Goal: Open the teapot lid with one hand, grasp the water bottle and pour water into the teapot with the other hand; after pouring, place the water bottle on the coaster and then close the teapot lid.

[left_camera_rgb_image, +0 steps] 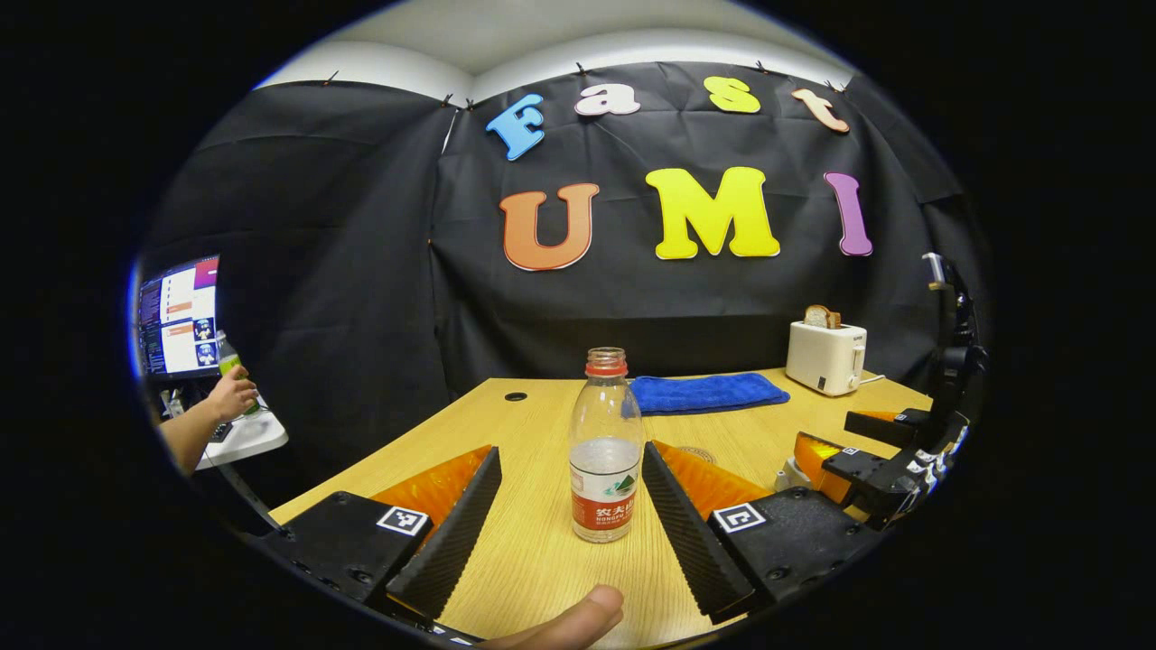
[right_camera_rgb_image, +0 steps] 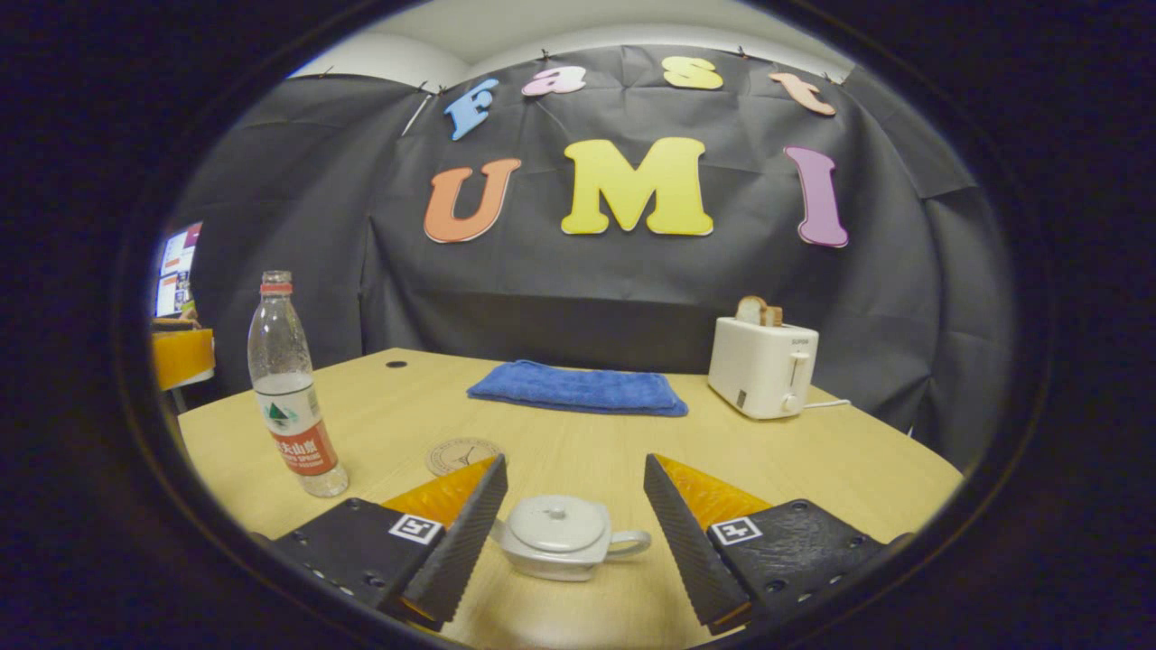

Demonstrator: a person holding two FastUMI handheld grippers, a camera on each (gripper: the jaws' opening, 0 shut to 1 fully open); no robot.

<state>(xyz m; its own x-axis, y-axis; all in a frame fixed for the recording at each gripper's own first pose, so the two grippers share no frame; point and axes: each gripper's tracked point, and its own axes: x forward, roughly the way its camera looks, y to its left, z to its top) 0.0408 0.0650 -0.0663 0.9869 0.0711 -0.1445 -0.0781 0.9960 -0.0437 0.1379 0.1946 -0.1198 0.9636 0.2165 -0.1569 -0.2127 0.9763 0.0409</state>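
Observation:
A clear water bottle (left_camera_rgb_image: 605, 451) with a red label stands upright on the wooden table (left_camera_rgb_image: 533, 542), about half full. My left gripper (left_camera_rgb_image: 571, 456) is open, with a finger on each side of the bottle and neither touching it. In the right gripper view the bottle (right_camera_rgb_image: 293, 397) stands at the far left. A small pale grey teapot (right_camera_rgb_image: 555, 533), lid on and handle to the right, sits between the fingers of my open right gripper (right_camera_rgb_image: 573, 469), untouched. A round coaster (right_camera_rgb_image: 461, 454) lies just beyond it. In the left gripper view the right gripper (left_camera_rgb_image: 858, 447) is at the right.
A folded blue towel (right_camera_rgb_image: 578, 388) lies at the back of the table, and a white toaster (right_camera_rgb_image: 763, 366) with bread in it stands at the back right. Off the table's left, a person's hand (left_camera_rgb_image: 230, 397) rests by a monitor (left_camera_rgb_image: 179, 316). A thumb (left_camera_rgb_image: 569, 623) shows at the bottom.

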